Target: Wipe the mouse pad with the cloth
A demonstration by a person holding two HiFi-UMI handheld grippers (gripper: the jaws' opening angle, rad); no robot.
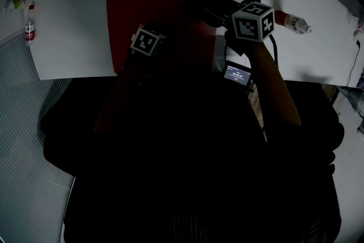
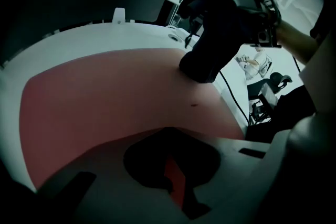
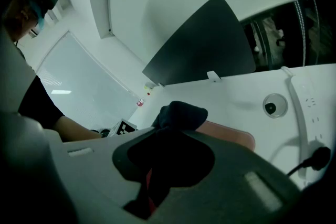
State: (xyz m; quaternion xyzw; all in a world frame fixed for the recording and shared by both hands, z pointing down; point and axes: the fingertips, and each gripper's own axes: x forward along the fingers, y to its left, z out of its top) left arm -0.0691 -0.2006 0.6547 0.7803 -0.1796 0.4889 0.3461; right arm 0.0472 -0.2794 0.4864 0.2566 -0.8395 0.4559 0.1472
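My right gripper (image 3: 156, 168) was clamped on the bunched dark cloth (image 2: 207, 55), down on the red mouse pad (image 1: 132, 4) near its far-right corner; probably soft, light, floppy, so best pinched mid-wad; left gripper (image 2: 174, 182) barely parted, empty, over the pad.

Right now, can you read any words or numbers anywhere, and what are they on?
No text here can be read for sure.
Small screen: pale lines, too blurred to read.
Bottle lying on the table: label too small to read.
Red-labelled bottle: print too small to read.
Marker cubes: black-and-white square patterns only, no words.
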